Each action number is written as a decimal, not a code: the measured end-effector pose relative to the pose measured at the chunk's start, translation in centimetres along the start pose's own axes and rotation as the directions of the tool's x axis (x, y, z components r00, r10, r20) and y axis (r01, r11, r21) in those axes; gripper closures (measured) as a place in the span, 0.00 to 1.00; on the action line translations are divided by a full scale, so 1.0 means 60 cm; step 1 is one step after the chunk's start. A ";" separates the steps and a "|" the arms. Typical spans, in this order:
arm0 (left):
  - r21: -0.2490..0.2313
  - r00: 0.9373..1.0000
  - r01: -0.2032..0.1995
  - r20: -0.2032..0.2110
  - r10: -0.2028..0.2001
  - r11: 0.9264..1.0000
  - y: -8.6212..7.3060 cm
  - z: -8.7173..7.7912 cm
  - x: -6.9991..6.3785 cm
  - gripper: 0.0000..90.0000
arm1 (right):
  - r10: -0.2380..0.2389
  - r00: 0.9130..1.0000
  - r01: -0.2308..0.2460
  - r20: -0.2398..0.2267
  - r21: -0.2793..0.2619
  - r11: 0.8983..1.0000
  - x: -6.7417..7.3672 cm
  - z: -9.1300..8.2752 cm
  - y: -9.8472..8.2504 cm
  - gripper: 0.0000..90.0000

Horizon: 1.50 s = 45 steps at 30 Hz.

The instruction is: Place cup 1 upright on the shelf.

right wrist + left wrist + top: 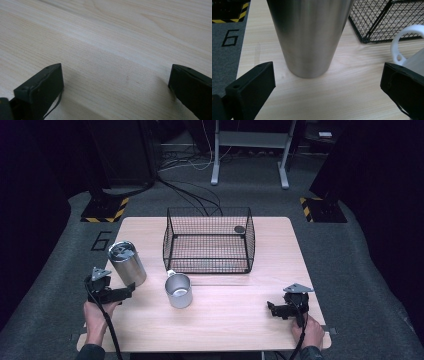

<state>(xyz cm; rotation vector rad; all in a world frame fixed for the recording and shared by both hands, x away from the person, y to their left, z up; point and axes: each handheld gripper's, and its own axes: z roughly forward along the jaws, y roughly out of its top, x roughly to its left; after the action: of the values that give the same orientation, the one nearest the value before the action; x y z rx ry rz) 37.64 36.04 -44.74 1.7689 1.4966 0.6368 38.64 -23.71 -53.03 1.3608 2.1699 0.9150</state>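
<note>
A tall steel tumbler (127,263) stands at the table's left side, and its brushed wall (308,37) rises close ahead in the left gripper view. My left gripper (131,291) is open just in front of it, its jaws wide apart and not touching it. A shorter silver mug (179,290) with a pale handle (403,42) stands at the table's middle. A black wire basket (209,240) sits behind the mug. My right gripper (270,308) is open near the front right, jaws spread over bare wood (112,50).
The wooden table (235,320) has open surface between the mug and my right gripper. A small dark disc (239,228) lies in the basket's back right corner. Grey carpet with a "6" mark (101,240) surrounds the table; stand bases sit beyond.
</note>
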 end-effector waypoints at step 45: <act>-0.135 0.997 -0.075 -0.045 0.069 0.988 0.113 0.066 0.016 0.03 | -0.001 1.000 0.001 -0.001 0.000 1.000 0.000 0.000 0.000 0.00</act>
<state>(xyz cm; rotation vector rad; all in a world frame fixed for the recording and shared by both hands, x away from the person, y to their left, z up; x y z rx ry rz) 45.06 35.70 -41.94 1.7204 1.3864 0.7964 38.65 -23.72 -53.03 1.3590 2.1712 0.9146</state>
